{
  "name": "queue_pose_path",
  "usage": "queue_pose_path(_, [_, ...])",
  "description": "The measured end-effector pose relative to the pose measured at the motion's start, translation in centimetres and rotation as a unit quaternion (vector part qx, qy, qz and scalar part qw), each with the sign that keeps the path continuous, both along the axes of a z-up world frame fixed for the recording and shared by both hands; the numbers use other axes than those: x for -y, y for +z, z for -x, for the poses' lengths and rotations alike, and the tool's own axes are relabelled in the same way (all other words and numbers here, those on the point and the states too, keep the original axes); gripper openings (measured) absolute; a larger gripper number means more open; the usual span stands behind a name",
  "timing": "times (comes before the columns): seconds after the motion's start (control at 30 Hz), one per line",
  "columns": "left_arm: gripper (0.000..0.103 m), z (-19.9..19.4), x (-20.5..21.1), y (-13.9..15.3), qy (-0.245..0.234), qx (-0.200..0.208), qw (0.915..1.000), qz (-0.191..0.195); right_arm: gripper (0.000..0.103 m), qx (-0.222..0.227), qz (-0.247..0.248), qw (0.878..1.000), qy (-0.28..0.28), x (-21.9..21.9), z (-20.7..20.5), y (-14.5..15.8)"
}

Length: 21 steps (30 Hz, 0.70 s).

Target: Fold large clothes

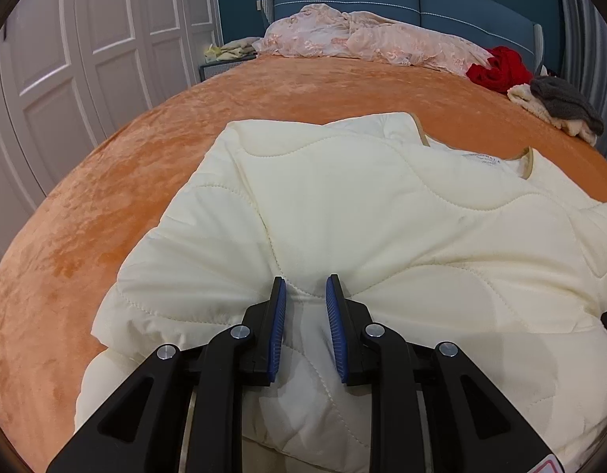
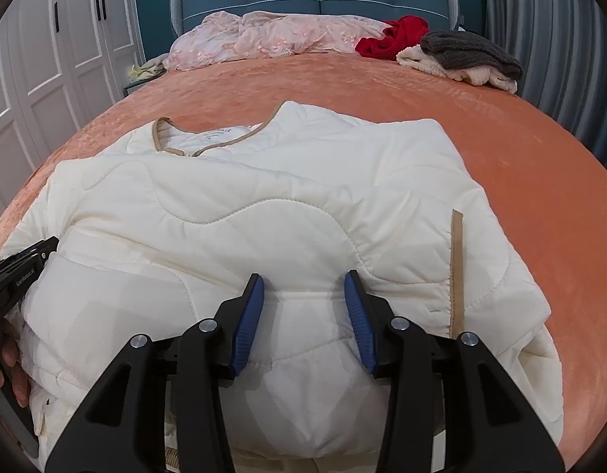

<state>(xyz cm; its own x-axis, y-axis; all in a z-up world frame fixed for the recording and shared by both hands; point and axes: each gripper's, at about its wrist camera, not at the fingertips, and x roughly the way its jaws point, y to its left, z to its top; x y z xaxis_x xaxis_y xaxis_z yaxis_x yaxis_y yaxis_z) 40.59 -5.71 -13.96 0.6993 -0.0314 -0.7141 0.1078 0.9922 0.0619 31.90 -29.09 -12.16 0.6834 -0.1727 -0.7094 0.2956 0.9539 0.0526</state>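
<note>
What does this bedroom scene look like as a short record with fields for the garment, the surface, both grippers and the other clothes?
garment: cream quilted jacket, tan-trimmed neckline, sides folded inward
surface: orange bedspread
left gripper: jaws open, over the jacket's near end
right gripper: jaws open, over the jacket's near end
other clothes: pink bedding, red garment, grey garment on a cream one, at the headboard end

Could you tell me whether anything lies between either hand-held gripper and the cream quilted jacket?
Nothing visible does. The left hand-held gripper and the right hand-held gripper both sit open directly over the cream quilted jacket.
</note>
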Motion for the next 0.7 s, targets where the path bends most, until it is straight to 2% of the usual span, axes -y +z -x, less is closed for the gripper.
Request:
queue_pose_path(0.43, [0.022,-0.1,0.0,0.2,0.000,-0.006,1.0000,0.007,0.043,-0.004,-0.009,1.000,0.003,0.2,-0.1,0.2])
queue_pose_path(0.5, [0.027,-0.2,-0.8,1.1,-0.006,-0.021,0.9991,0.035,0.055,-0.008,-0.015,1.000,0.005,0.2,0.0,1.1])
queue_pose_path(0.57, [0.037,-0.5,-1.8,2.3,-0.020,-0.039,0.9969,0.066,0.064,-0.003,-0.019,1.000,0.010,0.0,0.1,2.3])
queue_pose_path(0.7, [0.044,-2.5,-3.6,5.9,-0.029,-0.017,0.9970,0.070,0.066,0.028,-0.039,0.997,0.055,-1.4,-2.2,5.3])
